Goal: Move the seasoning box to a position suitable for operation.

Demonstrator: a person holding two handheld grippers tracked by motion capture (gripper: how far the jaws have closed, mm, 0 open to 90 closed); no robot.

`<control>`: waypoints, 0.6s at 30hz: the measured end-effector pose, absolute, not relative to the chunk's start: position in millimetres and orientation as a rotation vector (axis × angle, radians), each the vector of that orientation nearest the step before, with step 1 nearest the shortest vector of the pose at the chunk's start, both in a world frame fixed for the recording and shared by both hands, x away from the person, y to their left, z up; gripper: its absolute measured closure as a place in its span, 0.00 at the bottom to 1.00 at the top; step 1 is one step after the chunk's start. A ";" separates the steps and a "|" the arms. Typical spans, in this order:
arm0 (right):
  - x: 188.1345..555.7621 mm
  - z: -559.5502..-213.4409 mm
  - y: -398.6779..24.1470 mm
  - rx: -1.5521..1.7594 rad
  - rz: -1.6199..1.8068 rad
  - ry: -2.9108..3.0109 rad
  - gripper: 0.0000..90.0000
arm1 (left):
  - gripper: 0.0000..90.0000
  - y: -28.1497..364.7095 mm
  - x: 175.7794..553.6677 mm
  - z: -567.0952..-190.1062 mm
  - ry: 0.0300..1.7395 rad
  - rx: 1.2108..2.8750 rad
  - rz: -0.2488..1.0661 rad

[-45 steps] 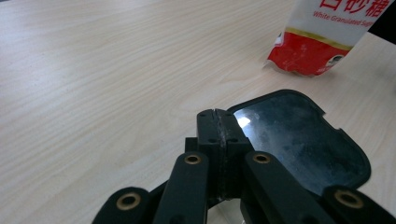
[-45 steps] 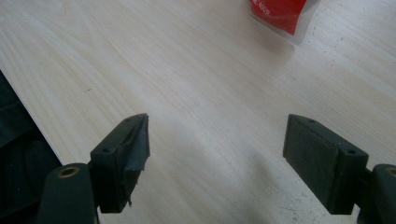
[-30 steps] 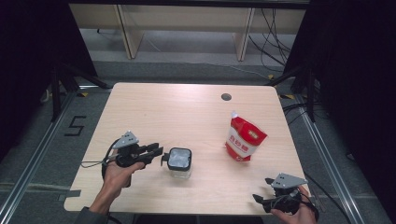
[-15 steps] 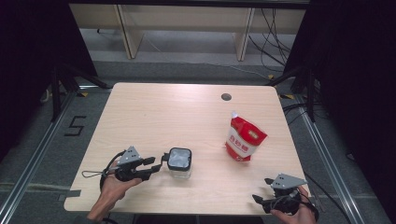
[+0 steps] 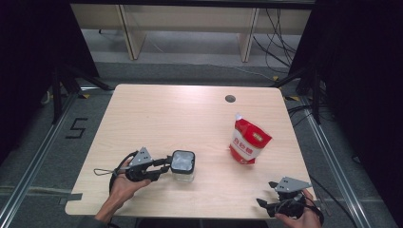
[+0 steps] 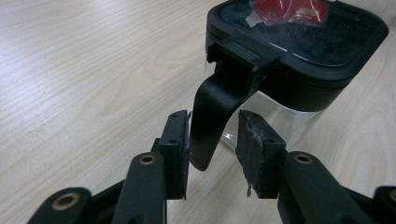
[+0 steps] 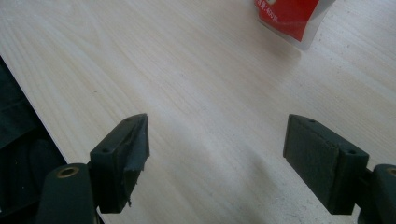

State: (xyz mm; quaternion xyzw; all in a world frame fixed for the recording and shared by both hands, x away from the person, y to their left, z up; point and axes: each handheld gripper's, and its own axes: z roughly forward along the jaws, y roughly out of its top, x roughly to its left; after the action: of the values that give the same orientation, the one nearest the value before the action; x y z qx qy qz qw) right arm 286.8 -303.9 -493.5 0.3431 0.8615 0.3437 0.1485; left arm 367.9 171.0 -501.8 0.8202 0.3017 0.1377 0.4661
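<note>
The left gripper (image 5: pixel 164 166) lies low over the table (image 5: pixel 190 118) at about 7 o'clock, pointing toward 3 o'clock at a clear jug (image 5: pixel 182 167) with a black lid (image 6: pixel 299 42). In the left gripper view its 2 jaws stand on either side of the jug's black handle (image 6: pixel 212 116). The left pad (image 6: pixel 176 149) sits right against the handle, while the other pad has a narrow gap to it, so the jaws are partly open around the handle and not clamped. They have just been closing, with the handle between them.

The jug stands upright at about 6 o'clock on the table, near the front edge, its handle turned toward the left gripper.

The right gripper (image 5: pixel 271 194) rests at the table's 5 o'clock corner, well apart from the jug. In the right gripper view its 2 jaws are spread wide with bare wood between them. A red and white pouch (image 5: pixel 248 141) stands at about 3 o'clock, near the jug's far side.
</note>
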 end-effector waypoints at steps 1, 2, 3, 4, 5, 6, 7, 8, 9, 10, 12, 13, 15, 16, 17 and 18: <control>286.6 -493.5 -303.6 0.984 0.988 2.477 0.26 | 0.75 169.5 368.3 -502.7 0.725 2.028 0.360; 286.6 -493.5 -303.6 0.984 0.988 2.477 0.26 | 0.76 169.5 368.3 -502.7 0.725 2.028 0.360; 286.5 -493.3 -303.6 0.985 0.988 2.476 0.26 | 0.78 169.7 369.3 -502.6 0.699 2.037 0.381; 286.5 -493.3 -303.6 0.985 0.988 2.476 0.26 | 0.78 170.2 369.1 -502.3 0.701 2.041 0.378; 286.8 -493.5 -303.8 0.983 0.987 2.476 0.26 | 0.82 170.8 368.8 -502.4 0.698 2.039 0.377; 286.8 -493.5 -303.8 0.983 0.987 2.476 0.26 | 0.82 170.5 366.9 -501.9 0.722 2.039 0.370; 286.7 -493.4 -303.8 0.986 0.987 2.478 0.26 | 0.82 169.4 365.6 -502.1 0.722 2.036 0.367; 286.7 -493.3 -303.8 0.989 0.990 2.478 0.26 | 0.83 169.0 364.8 -501.6 0.712 2.047 0.375; 286.8 -493.4 -303.8 0.984 0.988 2.478 0.26 | 0.83 167.3 363.3 -501.6 0.703 2.043 0.370; 286.8 -493.5 -303.8 0.985 0.988 2.479 0.26 | 0.83 165.5 360.5 -500.8 0.682 2.058 0.385; 286.7 -493.6 -303.7 0.983 0.987 2.479 0.26 | 0.83 164.4 359.1 -499.9 0.670 2.072 0.389; 286.7 -493.6 -303.7 0.983 0.987 2.480 0.26 | 0.83 160.6 356.1 -500.0 0.672 2.068 0.377; 286.8 -493.6 -303.7 0.984 0.987 2.480 0.26 | 0.83 159.9 356.0 -499.8 0.660 2.074 0.374; 286.8 -493.6 -303.7 0.984 0.987 2.480 0.26 | 0.83 158.5 355.1 -499.6 0.656 2.073 0.379; 286.7 -493.5 -303.7 0.984 0.987 2.479 0.26 | 0.83 157.7 354.6 -499.6 0.650 2.065 0.378; 286.5 -493.4 -303.6 0.983 0.988 2.479 0.26 | 0.83 157.9 353.9 -499.1 0.650 2.073 0.386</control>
State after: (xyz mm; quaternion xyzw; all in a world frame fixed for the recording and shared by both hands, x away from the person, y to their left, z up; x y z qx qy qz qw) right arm 286.5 -303.6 -493.4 0.3417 0.8621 0.3435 0.1482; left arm 353.9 157.9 -499.1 0.8387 0.2628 0.1563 0.4508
